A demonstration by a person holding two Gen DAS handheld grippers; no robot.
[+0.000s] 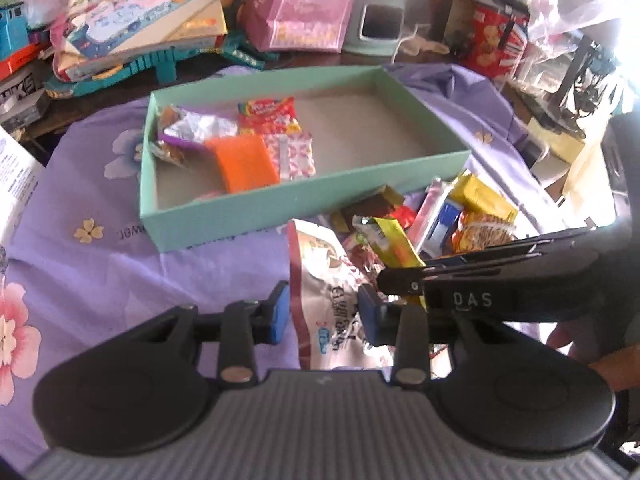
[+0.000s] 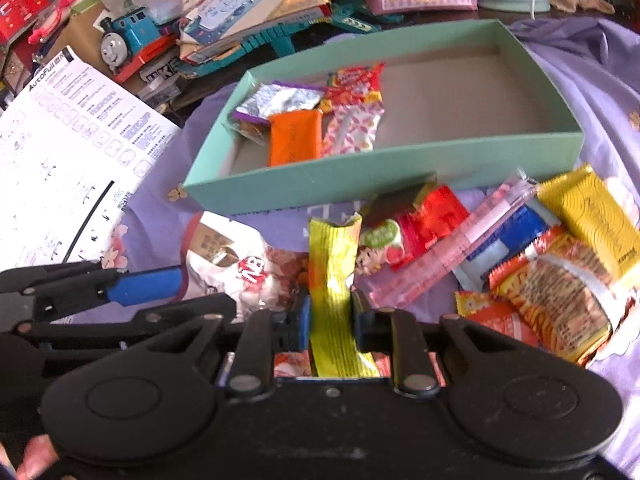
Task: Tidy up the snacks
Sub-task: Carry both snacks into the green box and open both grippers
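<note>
Yellow-green snack wrapper (image 2: 334, 280) sits pinched in the right gripper (image 2: 330, 320), bottom centre of the right wrist view. Only the left view shows the left gripper (image 1: 322, 314) spread wide around a white snack bag (image 1: 324, 280), below the mint box (image 1: 224, 212).

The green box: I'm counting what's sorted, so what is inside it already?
Inside the green box, at its left end: a silver-purple packet, an orange packet, a red candy bag and a pink-patterned packet. A clear wrapper is partly covered; anything beneath them is hidden.

Floral purple cloth (image 1: 100, 272) beneath sunlit toy clutter (image 2: 128, 40).
</note>
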